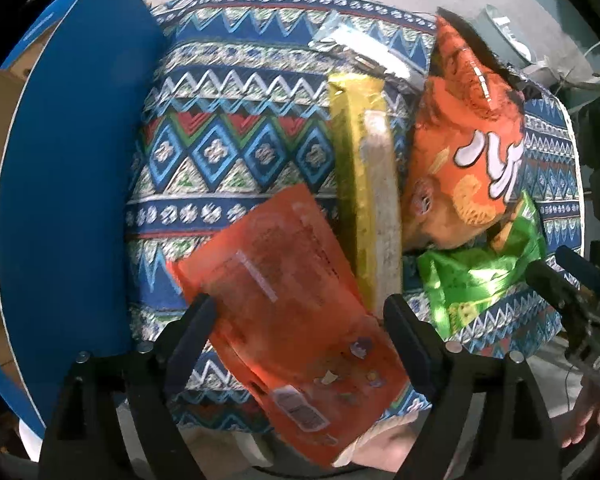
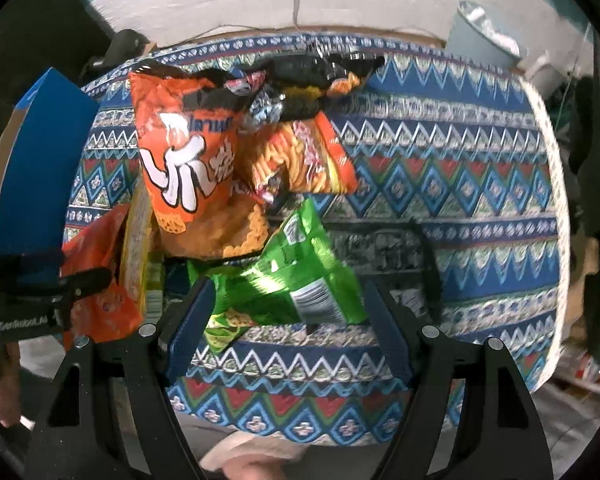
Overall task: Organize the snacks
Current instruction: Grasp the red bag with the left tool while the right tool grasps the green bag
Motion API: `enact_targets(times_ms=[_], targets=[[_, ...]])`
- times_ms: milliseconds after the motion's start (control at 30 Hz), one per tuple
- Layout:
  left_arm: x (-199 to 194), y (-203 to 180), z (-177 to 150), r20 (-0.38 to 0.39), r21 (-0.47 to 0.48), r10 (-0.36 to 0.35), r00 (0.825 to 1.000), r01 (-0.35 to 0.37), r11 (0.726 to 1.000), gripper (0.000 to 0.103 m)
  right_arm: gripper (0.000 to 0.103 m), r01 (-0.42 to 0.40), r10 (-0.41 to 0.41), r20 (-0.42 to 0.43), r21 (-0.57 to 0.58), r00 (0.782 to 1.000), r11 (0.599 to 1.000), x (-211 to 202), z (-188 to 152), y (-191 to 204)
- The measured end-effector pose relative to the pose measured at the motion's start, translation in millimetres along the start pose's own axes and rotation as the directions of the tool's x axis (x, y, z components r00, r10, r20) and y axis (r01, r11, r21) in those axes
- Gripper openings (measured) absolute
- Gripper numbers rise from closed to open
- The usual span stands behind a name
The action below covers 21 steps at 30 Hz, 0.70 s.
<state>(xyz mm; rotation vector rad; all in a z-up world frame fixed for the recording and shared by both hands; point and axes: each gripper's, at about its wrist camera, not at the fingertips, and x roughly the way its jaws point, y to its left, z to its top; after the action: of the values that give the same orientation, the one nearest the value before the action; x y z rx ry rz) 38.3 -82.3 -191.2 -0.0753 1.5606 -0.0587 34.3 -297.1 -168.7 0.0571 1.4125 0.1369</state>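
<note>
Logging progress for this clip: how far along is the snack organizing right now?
Early, it seems. Done: nothing visibly sorted; I cannot see any snack inside the blue box. In hand: nothing gripped; the open left gripper straddles the flat orange pouch, the open right gripper straddles the green bag. Left: those two, the yellow pack, the orange puff bag and the packets behind.

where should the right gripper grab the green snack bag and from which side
Take the green snack bag across its crumpled middle, coming straight down from above. It lies flat on the patterned cloth, its top end tucked by the big orange bag, so the middle and lower end are free. The right gripper already stands open over it, one finger on either side.
</note>
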Motion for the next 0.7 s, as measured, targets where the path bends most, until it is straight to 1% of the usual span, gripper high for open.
enact_targets(times_ms=[133, 200, 300, 433, 500, 600, 633, 700], targets=[[4.0, 12.3, -6.6, -0.029, -0.008, 0.019, 0.999, -0.019, 1.000, 0.087, 0.076, -0.023, 0.025, -0.038, 0.057, 0.999, 0.998, 9.5, -4.1, -2.0], [7.2, 18.8, -9.4, -0.038, -0.013, 0.028, 0.999, -0.029, 0.999, 0.087, 0.076, -0.018, 0.021, -0.039, 0.082, 0.999, 0.996, 11.1, -3.9, -2.5], [10.6, 28.3, -10.8, -0.037, -0.017, 0.036, 0.999, -0.036, 0.999, 0.087, 0.076, -0.025, 0.029, -0.030, 0.133, 0.999, 0.991, 13.2, -0.3, -5.4], [12.1, 36.1, -9.0, -0.024, -0.003, 0.063, 0.998, -0.063, 0.998, 0.087, 0.077, 0.000, 0.007, -0.042, 0.182, 0.999, 0.983, 20.4, 3.4, -8.3], [16.6, 39.9, -7.2, -0.034, -0.001, 0.056, 0.998, -0.056, 0.998, 0.087, 0.077, 0.007, 0.001, -0.044, 0.183, 0.999, 0.983, 22.5, 5.4, -7.1], [26.3, 48.0, -10.4, -0.071, -0.021, 0.035, 0.997, -0.037, 0.999, 0.087, 0.078, 0.024, -0.015, -0.051, 0.183, 0.999, 0.983, 29.0, 8.0, -5.1], [26.9, 53.6, -13.8, -0.065, -0.019, 0.032, 0.997, -0.033, 0.999, 0.087, 0.078, 0.033, -0.022, -0.058, 0.187, 0.998, 0.982, 32.7, 8.8, -5.4], [28.3, 53.1, -16.6, -0.066, -0.008, 0.032, 0.997, -0.032, 0.999, 0.087, 0.078, 0.049, -0.038, -0.066, 0.180, 0.997, 0.982, 39.9, 10.3, -2.3]])
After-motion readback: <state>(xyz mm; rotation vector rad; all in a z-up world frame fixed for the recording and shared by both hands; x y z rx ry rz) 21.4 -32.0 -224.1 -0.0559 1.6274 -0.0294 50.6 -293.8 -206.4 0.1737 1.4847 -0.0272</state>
